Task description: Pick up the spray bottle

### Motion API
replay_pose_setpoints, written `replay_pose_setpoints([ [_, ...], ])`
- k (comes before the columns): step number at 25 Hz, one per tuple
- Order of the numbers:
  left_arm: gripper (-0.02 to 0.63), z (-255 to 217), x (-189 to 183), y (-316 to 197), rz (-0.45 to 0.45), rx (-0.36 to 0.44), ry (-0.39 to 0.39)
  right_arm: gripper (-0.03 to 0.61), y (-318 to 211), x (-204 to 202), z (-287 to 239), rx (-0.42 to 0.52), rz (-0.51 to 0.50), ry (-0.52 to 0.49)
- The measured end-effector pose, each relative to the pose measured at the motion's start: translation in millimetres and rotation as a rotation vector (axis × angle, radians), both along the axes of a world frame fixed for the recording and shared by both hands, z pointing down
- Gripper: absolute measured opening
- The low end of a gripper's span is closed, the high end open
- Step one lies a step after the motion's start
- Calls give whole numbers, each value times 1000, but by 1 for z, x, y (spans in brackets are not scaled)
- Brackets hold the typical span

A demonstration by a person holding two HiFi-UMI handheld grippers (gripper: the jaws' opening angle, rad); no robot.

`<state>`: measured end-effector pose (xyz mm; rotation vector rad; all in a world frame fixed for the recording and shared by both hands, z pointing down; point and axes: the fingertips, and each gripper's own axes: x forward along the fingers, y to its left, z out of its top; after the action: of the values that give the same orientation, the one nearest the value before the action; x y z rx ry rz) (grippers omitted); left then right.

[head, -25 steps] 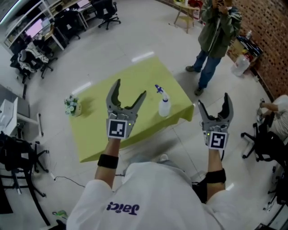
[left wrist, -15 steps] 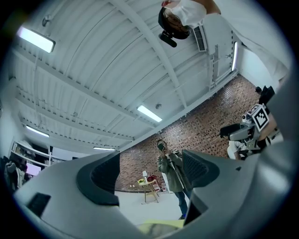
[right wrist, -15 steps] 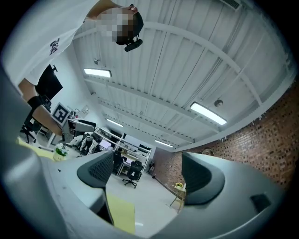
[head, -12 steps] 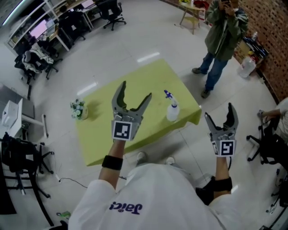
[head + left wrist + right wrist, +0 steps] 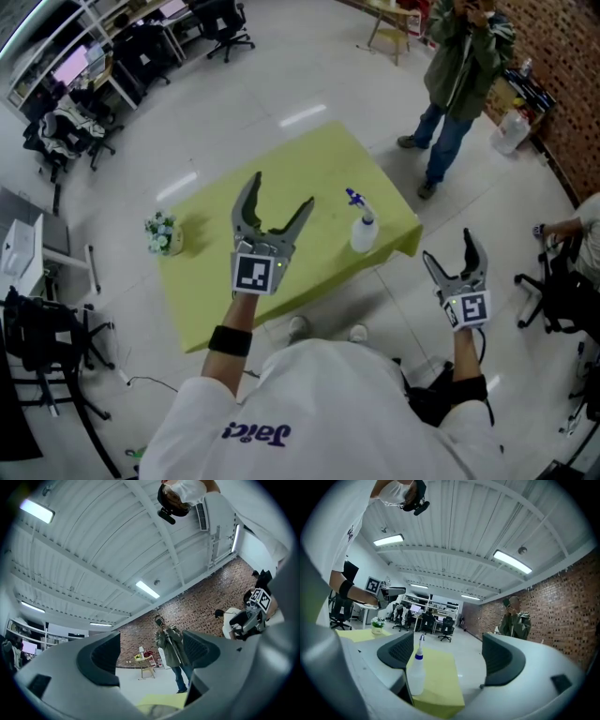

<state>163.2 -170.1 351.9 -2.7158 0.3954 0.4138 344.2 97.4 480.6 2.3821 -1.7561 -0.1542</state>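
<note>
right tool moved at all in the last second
Yes: the right tool has drawn back toward the person, away from the yellow table's corner.

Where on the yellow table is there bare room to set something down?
Most of the table is bare: the whole far stretch between the flower pot at its left edge and the spray bottle near its right corner. The left gripper, open, covers part of the middle in the head view. Nowhere is crowded.

Left claw (image 5: 281,192) is held out ahead on an outstretched forearm (image 5: 228,339), jaws spread wide with nothing between them. Right claw (image 5: 448,248) sits lower, out to the side, jaws likewise apart and empty.
</note>
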Motion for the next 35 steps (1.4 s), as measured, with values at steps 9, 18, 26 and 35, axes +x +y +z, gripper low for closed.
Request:
replay_pose_setpoints([
  [9,431,3,-6,-2,4,4,-19,471,-11,5,55,-128,-50,-118],
  [18,431,11,-30,-9,-47,-16,-40,471,-47,-1,95,-180,-206,-344],
  [26,431,14,-59,-20,-136,-29,-59,471,-105,1,124,-210,-260,-367],
  [35,431,17,-96,-33,-230,-42,-69,471,-182,-23,144,-240,-309,-379],
])
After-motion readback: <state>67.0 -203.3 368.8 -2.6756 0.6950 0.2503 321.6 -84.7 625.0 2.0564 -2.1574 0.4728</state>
